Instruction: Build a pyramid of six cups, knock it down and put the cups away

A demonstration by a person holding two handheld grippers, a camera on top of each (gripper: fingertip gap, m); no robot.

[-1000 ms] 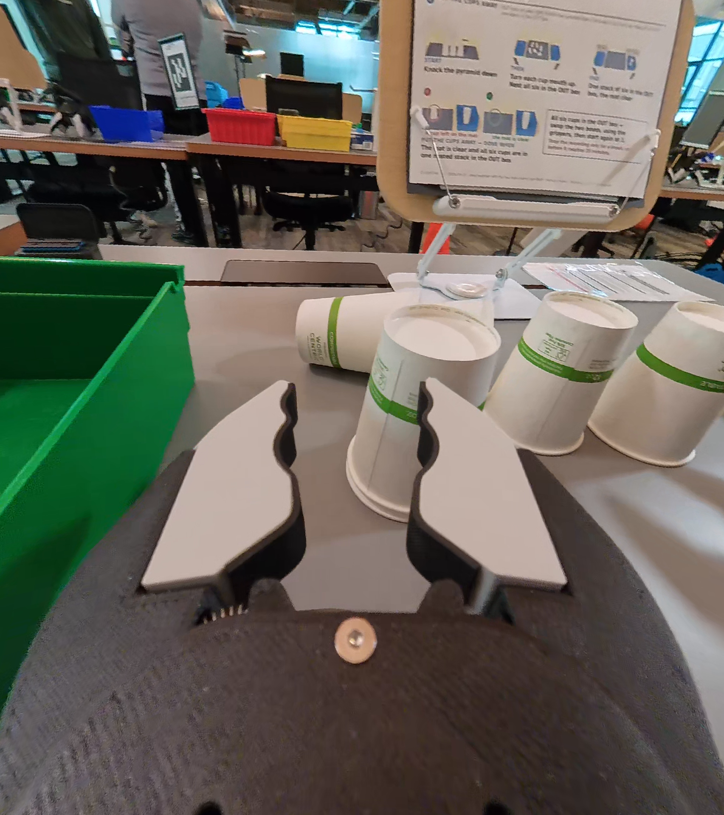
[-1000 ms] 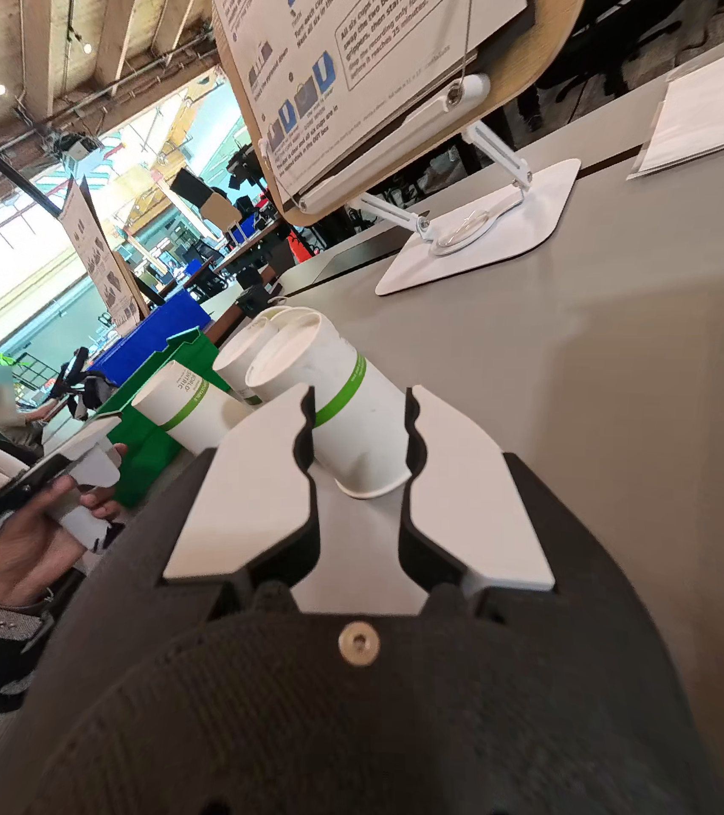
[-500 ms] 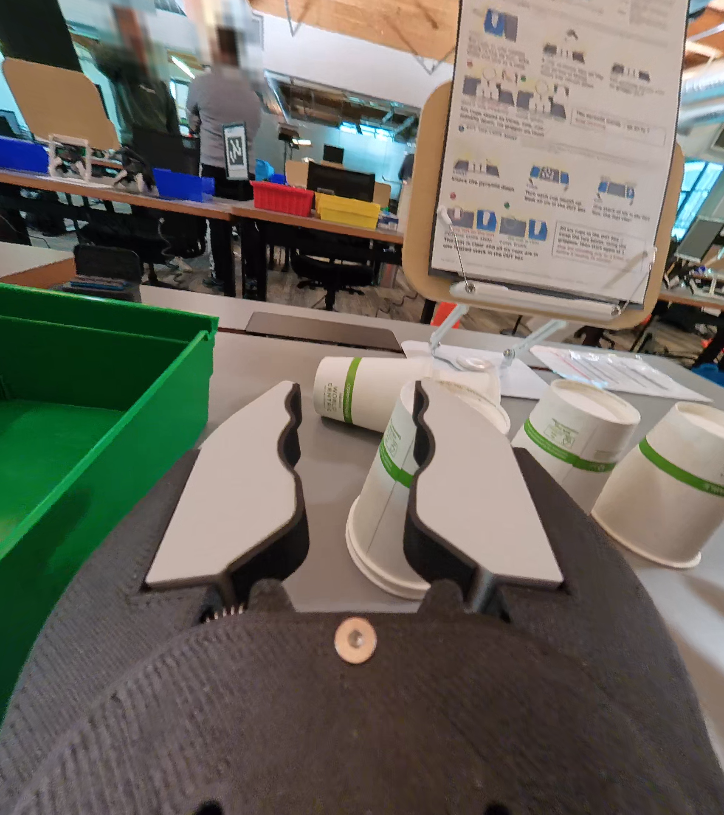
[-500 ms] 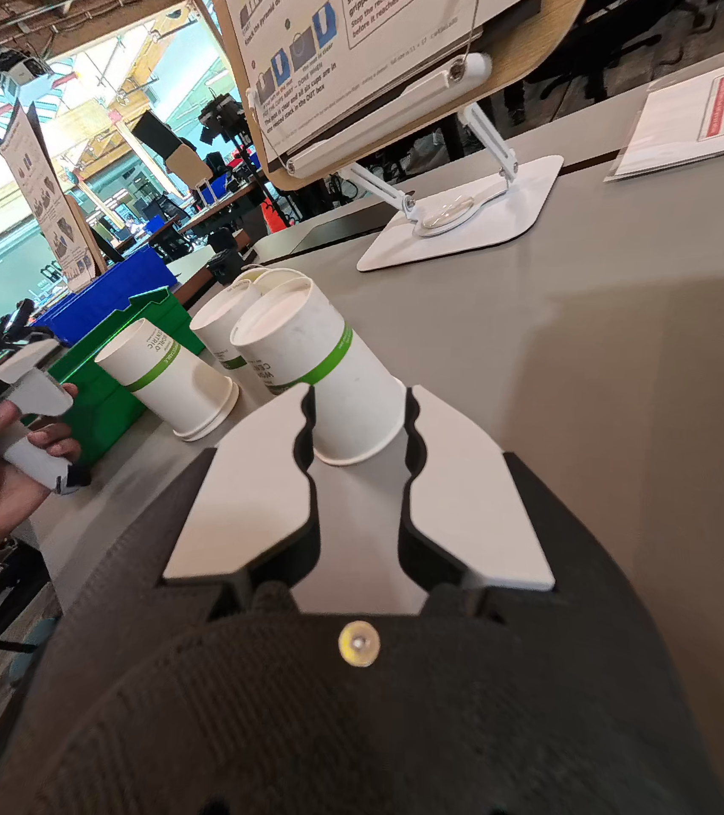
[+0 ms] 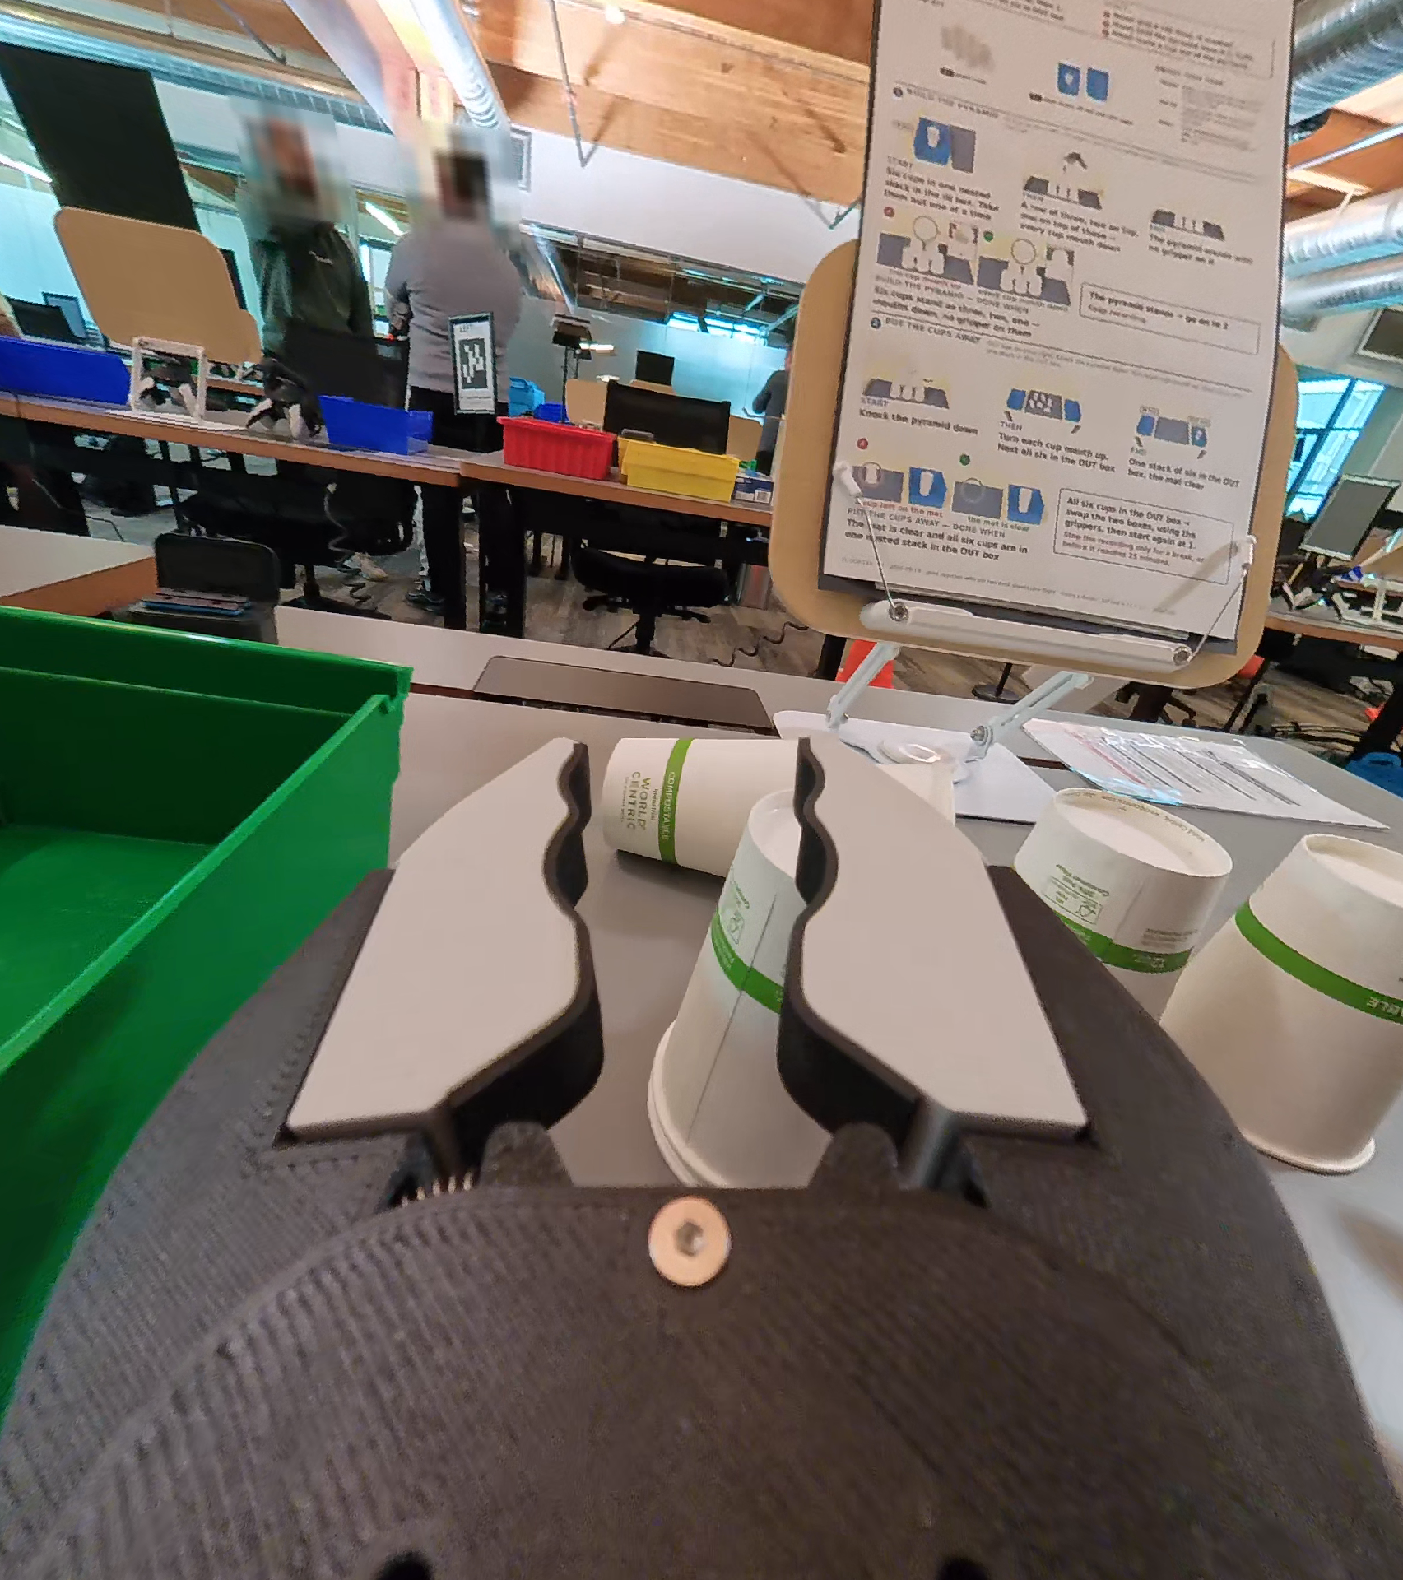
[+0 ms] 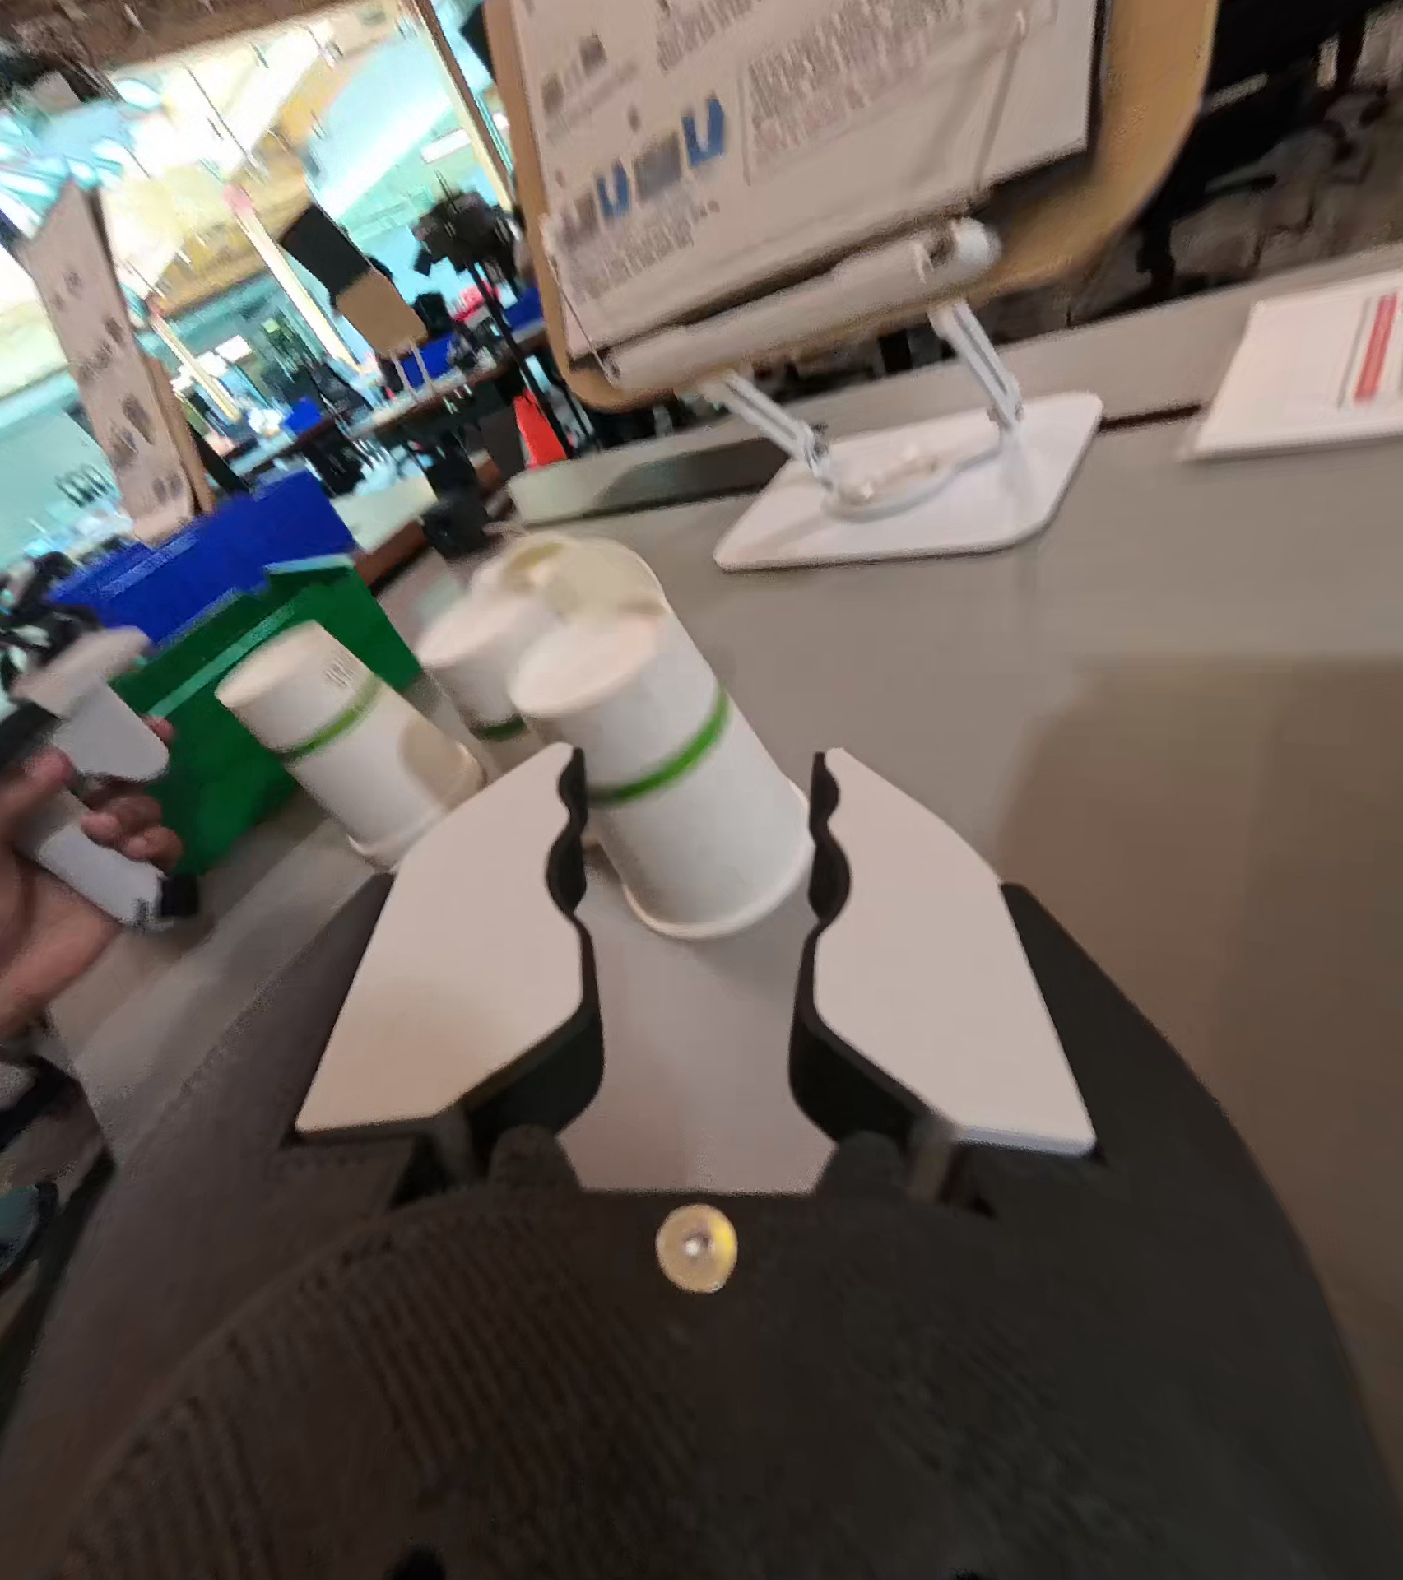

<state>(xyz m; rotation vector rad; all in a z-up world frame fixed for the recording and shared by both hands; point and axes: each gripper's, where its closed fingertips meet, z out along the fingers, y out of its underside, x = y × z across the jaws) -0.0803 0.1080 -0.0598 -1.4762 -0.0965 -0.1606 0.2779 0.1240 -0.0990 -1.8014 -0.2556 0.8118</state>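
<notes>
On grey table, both grippers [image 5: 685, 821] [image 6: 693, 821] gape around tapered, inverted paper cups [image 5: 732, 1009] [image 6: 672, 795]

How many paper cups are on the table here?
4 visible: one mouth-down cup between the left gripper's fingers, one lying on its side behind it, two mouth-down to the right. Others may be hidden.

Both wrist views look low across the table [image 5: 510, 735], sharing cups [image 5: 1322, 992].
</notes>
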